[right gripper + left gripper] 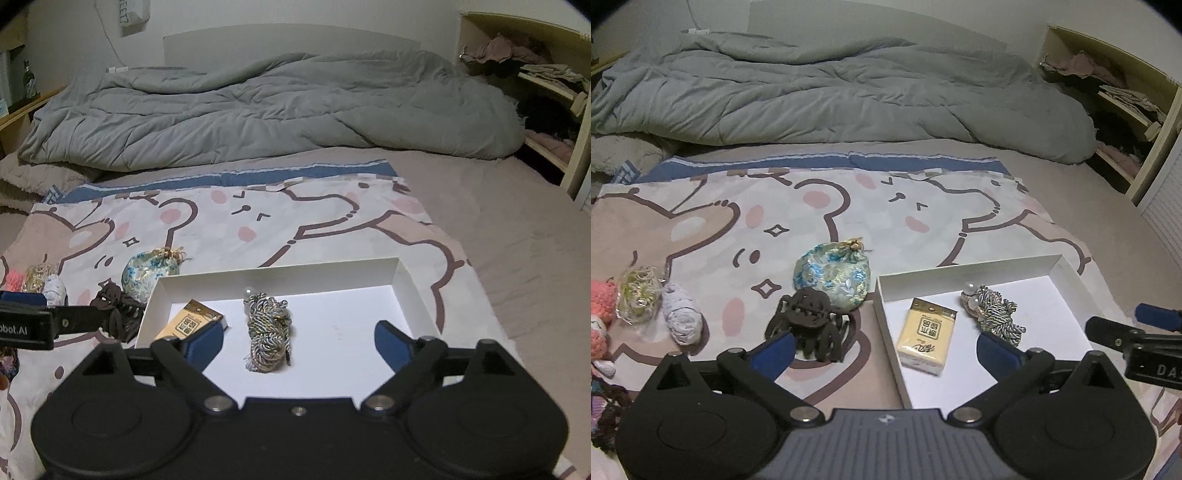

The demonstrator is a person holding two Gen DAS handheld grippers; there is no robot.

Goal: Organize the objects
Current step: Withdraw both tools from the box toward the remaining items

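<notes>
A white shallow box (1067,275) (410,291) lies on the cartoon-print bedsheet. Inside it lie a yellow tissue pack (925,341) (184,325) and a twisted blue-gold cord bundle (995,314) (267,332). My left gripper (886,350) stands open above the box's left edge, nothing between its fingers. My right gripper (299,341) is open over the box; the cord bundle lies loose on the box floor between its blue pads, untouched. Left of the box sit a dark brown hair claw (812,325) (118,314) and a floral brocade pouch (833,277) (147,273).
At the sheet's left edge lie a grey-white yarn roll (681,314), a greenish tangle in a clear bag (639,295) and pink knitted items (602,299). A crumpled grey duvet (258,107) fills the far bed. A shelf with clothes (1126,107) stands at right.
</notes>
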